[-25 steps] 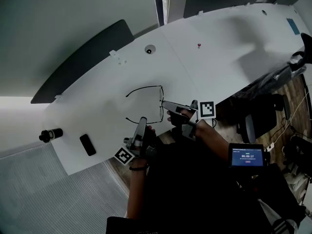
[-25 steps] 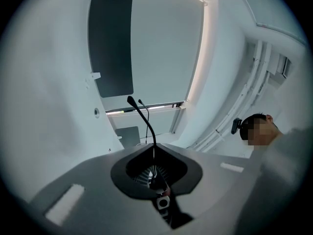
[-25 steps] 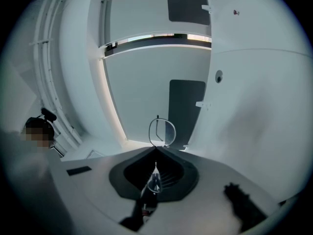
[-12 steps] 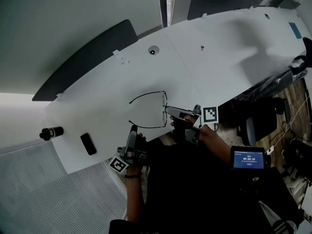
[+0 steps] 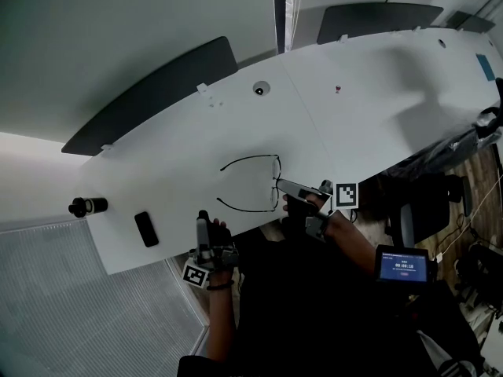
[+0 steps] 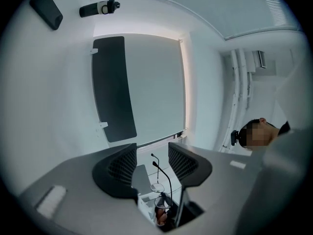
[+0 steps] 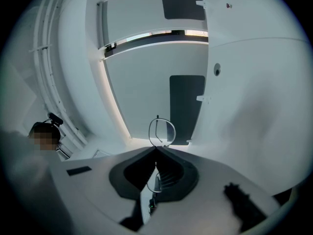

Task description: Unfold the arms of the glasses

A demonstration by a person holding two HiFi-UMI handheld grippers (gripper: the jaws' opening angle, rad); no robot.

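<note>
The left gripper [image 5: 203,220] is open: its jaws have just been opening, they stand well apart, and nothing is between them. It is clear of the work, at the near edge of the white table [image 5: 377,93]. The right gripper [image 7: 156,149] is clamped on the front of the glasses [image 5: 276,170], with one lens rim projecting past its closed tips, and it holds the frame just above or on the tabletop near that same edge. In the head view the glasses lie above and to the right of the left gripper, near it but apart. The front piece sits at the right, under the right gripper. Both temple arms run away from it to the left, roughly parallel, so the long axis of each arm lies across the line along which the left gripper points. The far arm [image 5: 247,159] and the near arm [image 5: 244,210] both appear fully swung out from the front. On that reading the unfolding is complete or nearly so. If a correction is needed, the near arm's free tip is the part closest to the left gripper, and the right gripper is already on the frame. A black slab, probably a phone [image 5: 146,228], and a small black cylindrical object [image 5: 86,206] lie well to the left, away from the work.
</note>
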